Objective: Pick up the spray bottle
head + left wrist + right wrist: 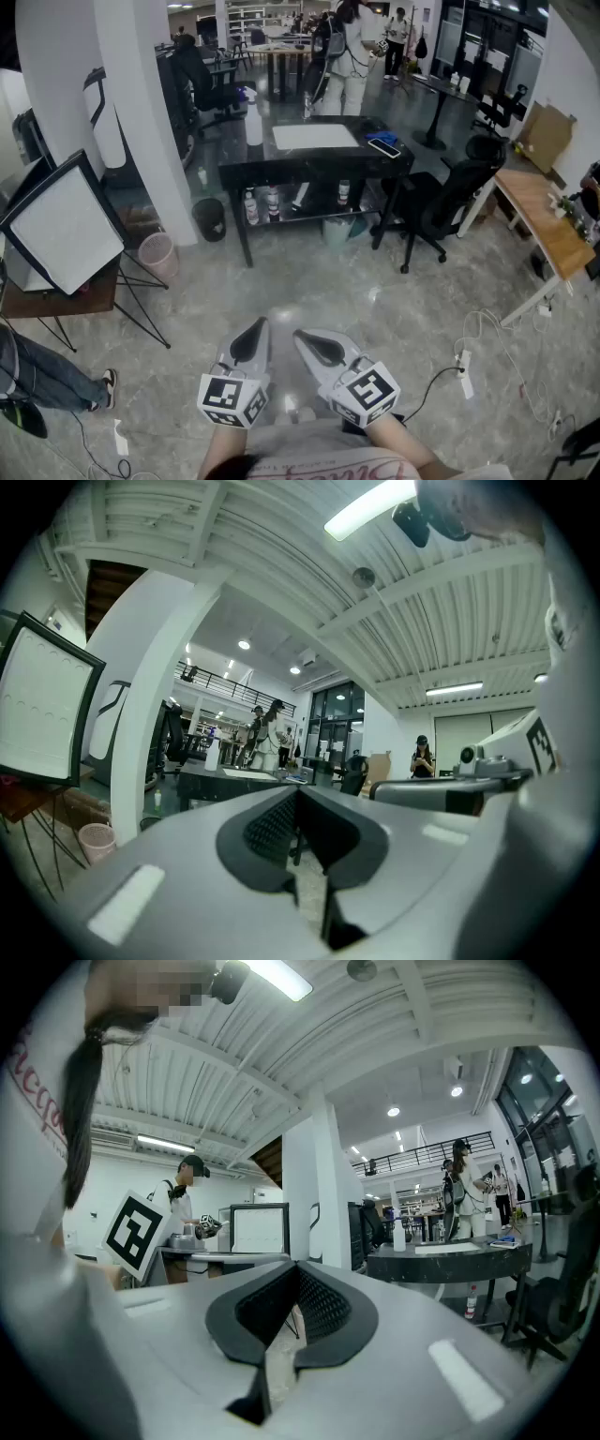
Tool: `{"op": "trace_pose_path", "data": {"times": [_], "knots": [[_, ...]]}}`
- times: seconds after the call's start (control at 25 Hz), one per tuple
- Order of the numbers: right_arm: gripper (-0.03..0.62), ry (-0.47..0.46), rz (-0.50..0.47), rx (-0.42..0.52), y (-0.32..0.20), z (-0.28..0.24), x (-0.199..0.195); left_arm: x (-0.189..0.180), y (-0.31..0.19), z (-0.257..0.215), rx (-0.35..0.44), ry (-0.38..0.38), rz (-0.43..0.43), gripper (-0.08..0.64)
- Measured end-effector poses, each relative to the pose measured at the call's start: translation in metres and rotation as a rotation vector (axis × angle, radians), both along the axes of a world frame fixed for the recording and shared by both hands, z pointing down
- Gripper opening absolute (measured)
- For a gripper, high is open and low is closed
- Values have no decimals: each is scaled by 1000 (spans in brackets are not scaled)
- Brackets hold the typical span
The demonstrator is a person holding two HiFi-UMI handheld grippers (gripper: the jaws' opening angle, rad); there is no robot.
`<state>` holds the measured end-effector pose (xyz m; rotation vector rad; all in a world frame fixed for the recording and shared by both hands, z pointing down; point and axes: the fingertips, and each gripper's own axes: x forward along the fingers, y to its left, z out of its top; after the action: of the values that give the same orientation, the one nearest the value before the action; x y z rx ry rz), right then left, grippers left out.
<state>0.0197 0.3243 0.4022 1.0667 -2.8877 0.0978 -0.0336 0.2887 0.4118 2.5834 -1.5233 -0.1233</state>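
Note:
The white spray bottle (253, 122) stands upright at the left end of a black table (309, 161), far ahead across the floor. It shows small in the left gripper view, spray bottle (213, 752), and in the right gripper view, spray bottle (399, 1235). My left gripper (260, 325) and right gripper (302, 336) are held side by side low in the head view, close to the body and well short of the table. Both point level towards the table, with their jaws closed together and nothing between them: left gripper (298, 794), right gripper (298, 1269).
A white sheet (314, 137) and a dark phone (384, 146) lie on the table, and small bottles (272, 202) stand on its lower shelf. A white pillar (141, 112), a softbox panel (61, 225) and two bins (157, 255) are at the left. A black office chair (441, 202), a wooden desk (544, 220) and floor cables (464, 361) are at the right.

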Motion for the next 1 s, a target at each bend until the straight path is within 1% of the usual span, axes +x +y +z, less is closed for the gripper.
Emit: {"op": "trace_pose_path", "data": {"times": [0.24, 0.48, 0.68, 0.88, 1.0], "knots": [[0, -4, -13, 8, -3, -1, 3, 0, -2, -1, 1, 8, -27, 0], [0, -18, -33, 6, -9, -2, 8, 4, -7, -2, 0, 3, -45, 0], [2, -27, -50, 11, -13, 1, 15, 10, -12, 1, -3, 15, -55, 0], [2, -23, -56, 10, -24, 5, 20, 15, -23, 9, -18, 23, -57, 0], [2, -24, -43, -5, -39, 10, 23, 15, -38, 10, -21, 23, -61, 0]]}}
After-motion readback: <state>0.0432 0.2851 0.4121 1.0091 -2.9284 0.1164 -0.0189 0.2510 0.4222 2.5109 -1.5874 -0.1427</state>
